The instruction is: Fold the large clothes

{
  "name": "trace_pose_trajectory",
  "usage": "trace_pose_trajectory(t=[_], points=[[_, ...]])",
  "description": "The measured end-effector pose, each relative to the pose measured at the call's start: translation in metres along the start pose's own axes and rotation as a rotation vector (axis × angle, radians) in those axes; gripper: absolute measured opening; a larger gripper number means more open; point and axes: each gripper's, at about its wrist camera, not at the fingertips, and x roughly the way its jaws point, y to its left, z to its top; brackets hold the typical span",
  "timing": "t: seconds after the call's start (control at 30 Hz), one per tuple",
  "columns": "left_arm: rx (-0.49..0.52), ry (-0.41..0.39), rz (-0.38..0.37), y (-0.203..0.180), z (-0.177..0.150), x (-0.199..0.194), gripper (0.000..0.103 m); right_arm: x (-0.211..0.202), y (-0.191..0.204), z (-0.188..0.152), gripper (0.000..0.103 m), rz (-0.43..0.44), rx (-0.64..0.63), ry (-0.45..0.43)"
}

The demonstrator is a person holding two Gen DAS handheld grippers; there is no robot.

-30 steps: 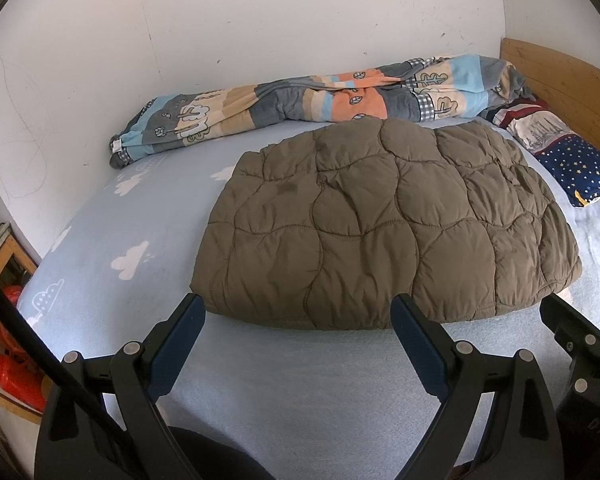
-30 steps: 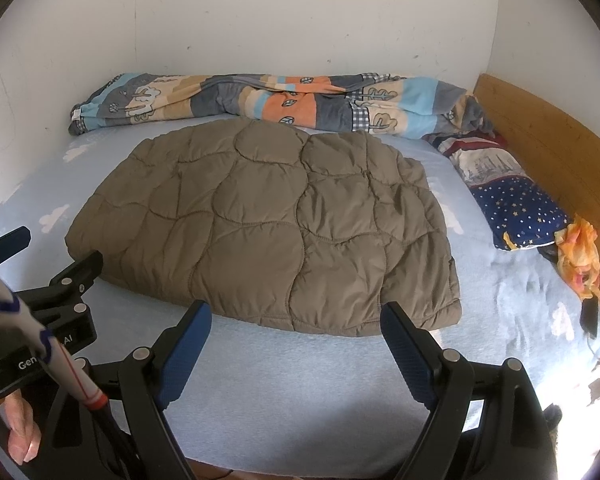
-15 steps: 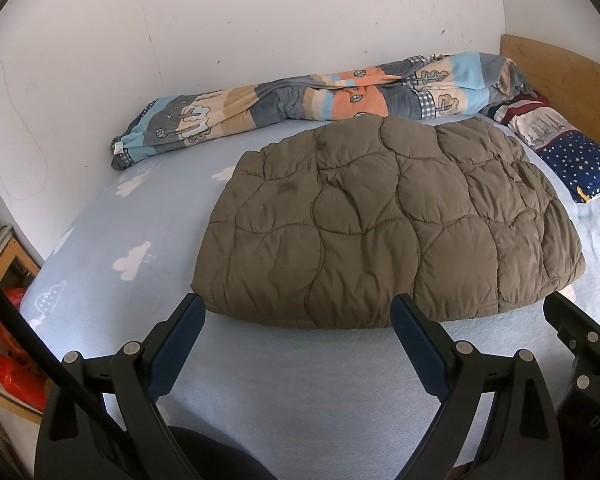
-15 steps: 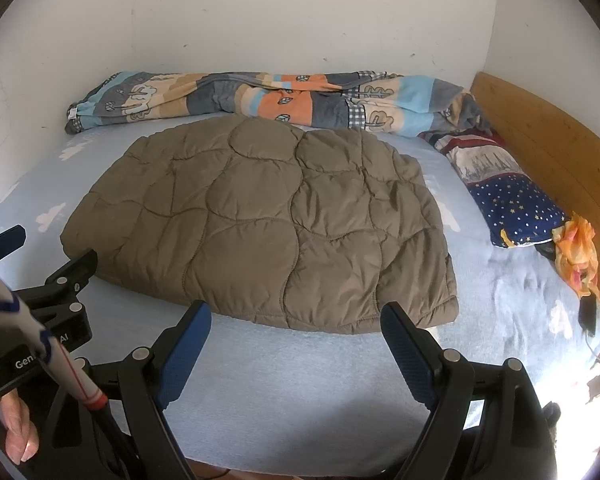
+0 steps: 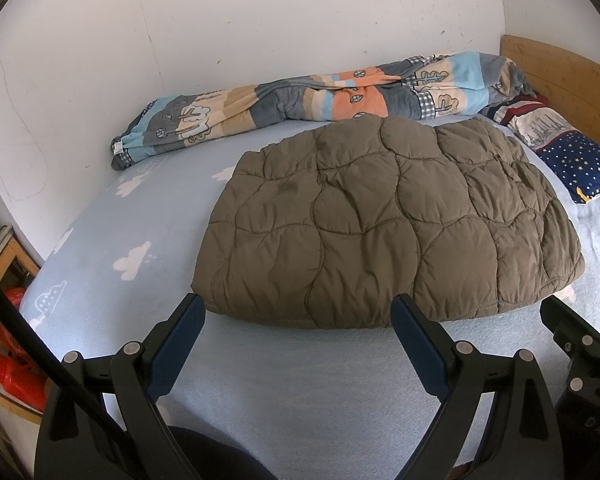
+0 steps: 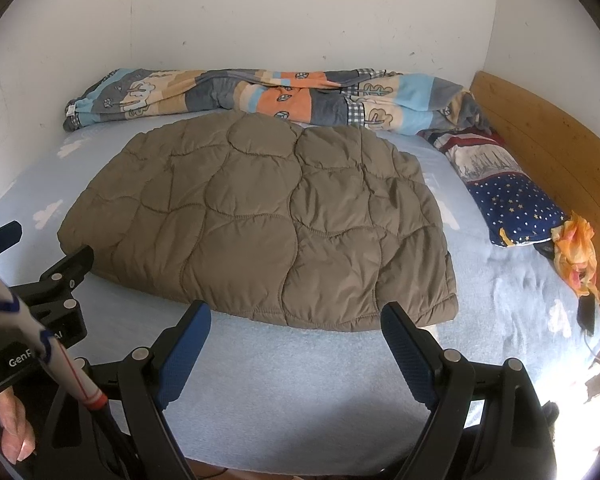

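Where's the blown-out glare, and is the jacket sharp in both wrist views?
Right wrist view: sunlight blows out the bed sheet at lower right. Left wrist view: even light, no such glare. The quilted jacket is sharp in both; fisheye bends the headboard.

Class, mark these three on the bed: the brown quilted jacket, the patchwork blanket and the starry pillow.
brown quilted jacket (image 5: 380, 220), left wrist view, middle of its top side.
patchwork blanket (image 6: 300, 96), right wrist view, orange patch near its middle.
starry pillow (image 6: 512, 204), right wrist view, dark blue star-printed part.
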Motion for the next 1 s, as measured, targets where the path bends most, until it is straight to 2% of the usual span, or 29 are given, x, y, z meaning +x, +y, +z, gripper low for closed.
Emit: trace_pose_trajectory(t=[1.0], points=[[0.002,0.000,-0.001,-0.0012,-0.0003,-0.0005,0.093,0.0008,-0.0011,-0.0027,0.090,-0.014,-0.006,0.000]])
